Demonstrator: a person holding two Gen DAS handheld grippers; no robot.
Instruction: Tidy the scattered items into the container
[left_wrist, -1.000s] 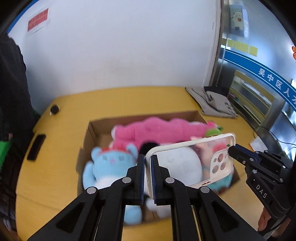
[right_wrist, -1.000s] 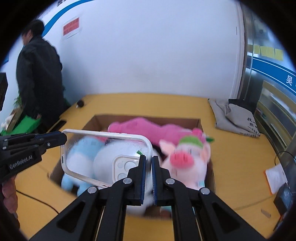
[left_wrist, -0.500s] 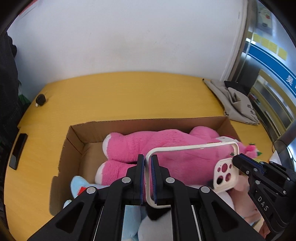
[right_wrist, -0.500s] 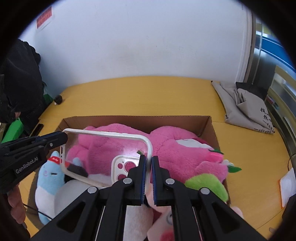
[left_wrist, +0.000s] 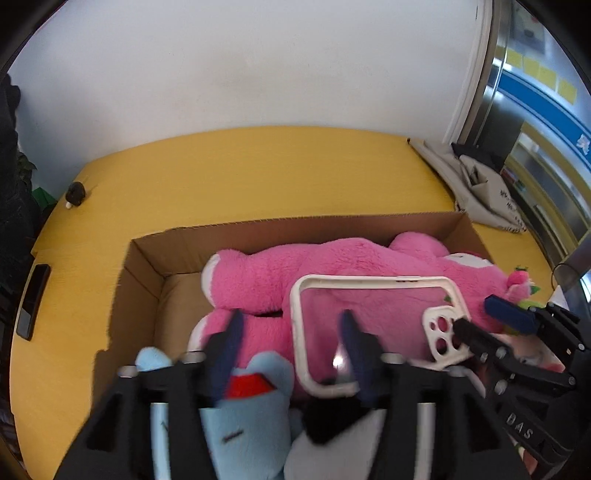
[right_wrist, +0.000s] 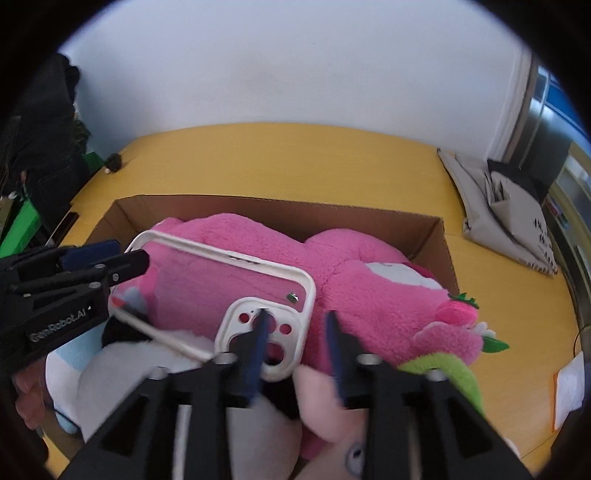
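I've got both grippers over the cardboard box (left_wrist: 147, 258); the left gripper (left_wrist: 291, 332) is opening, the phone case's (left_wrist: 373, 314) edge loose between its jaws; my right gripper (right_wrist: 295, 332) is opening too, its pads clear of the case's camera end; the case lies on the pink plush (left_wrist: 277, 280).
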